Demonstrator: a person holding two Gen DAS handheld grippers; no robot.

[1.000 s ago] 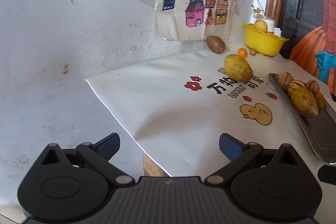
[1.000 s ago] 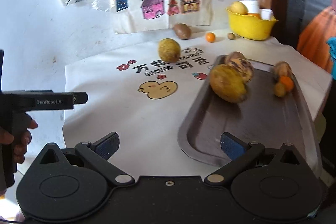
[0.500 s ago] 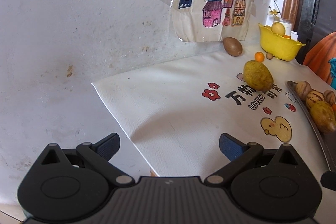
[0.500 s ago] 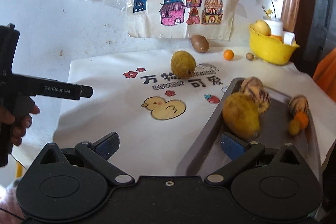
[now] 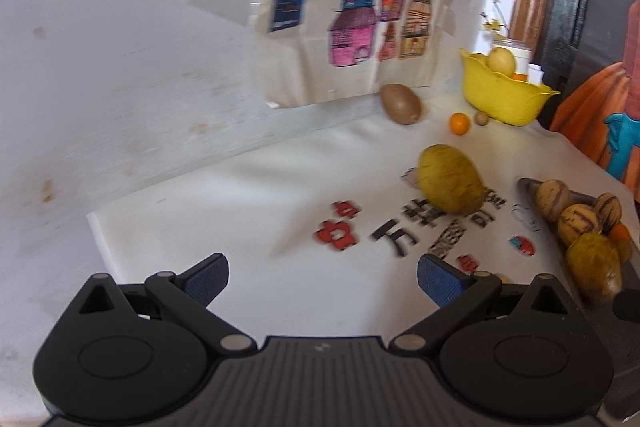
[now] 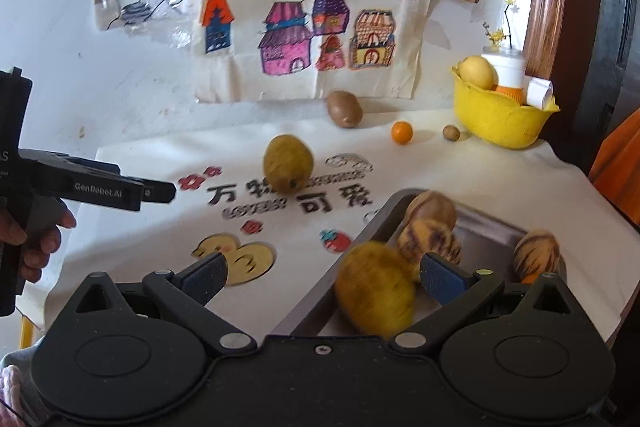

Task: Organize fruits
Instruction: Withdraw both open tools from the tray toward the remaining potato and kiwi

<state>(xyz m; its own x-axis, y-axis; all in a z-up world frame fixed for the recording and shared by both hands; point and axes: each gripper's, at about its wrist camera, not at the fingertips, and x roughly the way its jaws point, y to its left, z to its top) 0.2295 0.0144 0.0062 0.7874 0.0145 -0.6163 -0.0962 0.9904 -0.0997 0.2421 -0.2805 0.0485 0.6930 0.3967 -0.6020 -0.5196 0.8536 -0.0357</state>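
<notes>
Both grippers have advanced toward the loose yellow-green round fruit [image 6: 287,163] on the white printed cloth [image 5: 240,211]; the left gripper [image 5: 322,277] and right gripper [image 6: 323,273] gape wide, empty, above the dark metal tray [image 6: 486,229].

both grippers, left [image 5: 322,277] & right [image 6: 322,277], jaws wide apart, empty; hand [image 6: 38,241] grips left handle.

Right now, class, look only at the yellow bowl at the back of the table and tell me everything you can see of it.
The yellow bowl looks like glossy plastic with a wavy, scalloped rim flaring out to a lip on its right. It stands upright on the white tablecloth, near the wall at the table's far right. A pale yellow fruit sits in it, with something orange and a white paper roll. A white container stands behind. A small brown nut-like fruit lies just to its left, apart.
</notes>
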